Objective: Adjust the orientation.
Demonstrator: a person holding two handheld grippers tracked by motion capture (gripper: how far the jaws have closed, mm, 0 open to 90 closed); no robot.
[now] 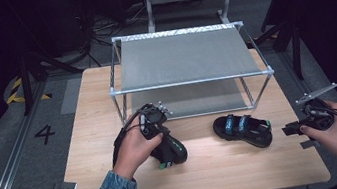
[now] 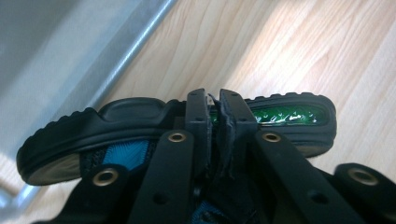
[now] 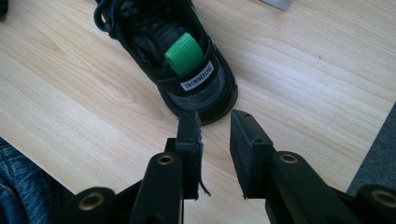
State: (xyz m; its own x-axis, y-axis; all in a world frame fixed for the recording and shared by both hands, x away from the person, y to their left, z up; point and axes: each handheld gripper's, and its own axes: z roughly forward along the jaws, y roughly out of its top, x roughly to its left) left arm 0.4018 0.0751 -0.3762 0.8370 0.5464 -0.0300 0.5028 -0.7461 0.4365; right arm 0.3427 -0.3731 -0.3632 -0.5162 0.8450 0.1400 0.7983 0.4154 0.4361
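Two sandals [image 1: 171, 150] [image 1: 242, 130] well apart, open table [image 1: 208, 169] between, rack [image 1: 190, 82] behind.

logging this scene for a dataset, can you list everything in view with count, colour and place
sandal in the left gripper: 1, black with blue and green, near-left of the table, gripped at a thin part
sandal lying free: 1, black with blue straps and a green heel loop, right of centre, just ahead of the right gripper
shelf rack: 1, silver tube frame with grey shelves, far half of the table
table: 1, light wood
left gripper: 1, black, jaws pinched on the held sandal
right gripper: 1, black, jaws apart, nothing between them
hands: 2, denim sleeves, near edge
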